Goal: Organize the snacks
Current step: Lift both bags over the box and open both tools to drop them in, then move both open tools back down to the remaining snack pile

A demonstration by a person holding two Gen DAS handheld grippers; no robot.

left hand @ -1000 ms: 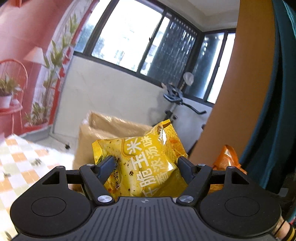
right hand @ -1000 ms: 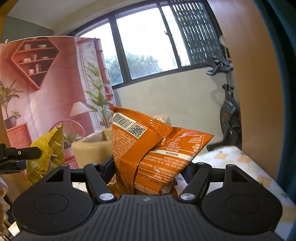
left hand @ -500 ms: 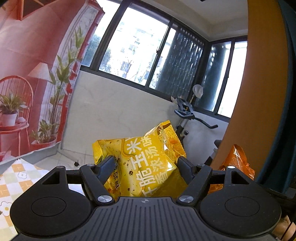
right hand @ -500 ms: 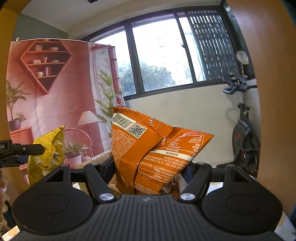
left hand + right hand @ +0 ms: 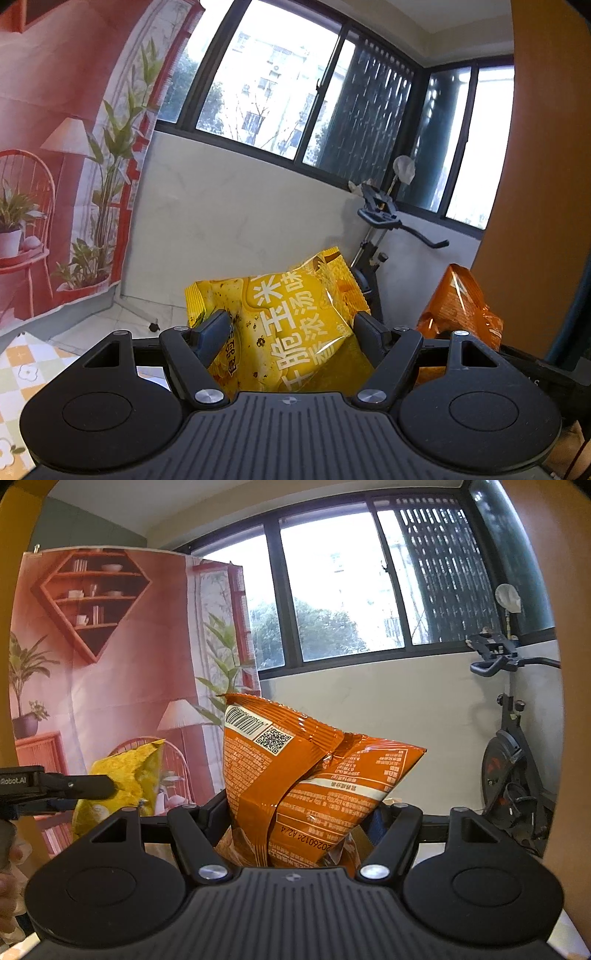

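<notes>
You carry one snack bag in each hand, mid-transfer: the left gripper [image 5: 291,328] clamps the yellow bag [image 5: 284,325], and the right gripper [image 5: 295,812] pinches the orange bag [image 5: 306,786], both lifted clear of any surface. In the left view the orange bag sits at three o'clock of the yellow one. Your next move, by my reading, calls for finding a place to set them down, since none shows here. A checked tablecloth [image 5: 22,365] peeks in at eight o'clock; a window [image 5: 332,602], printed backdrop [image 5: 110,657] and exercise bike [image 5: 517,746] fill the room.
</notes>
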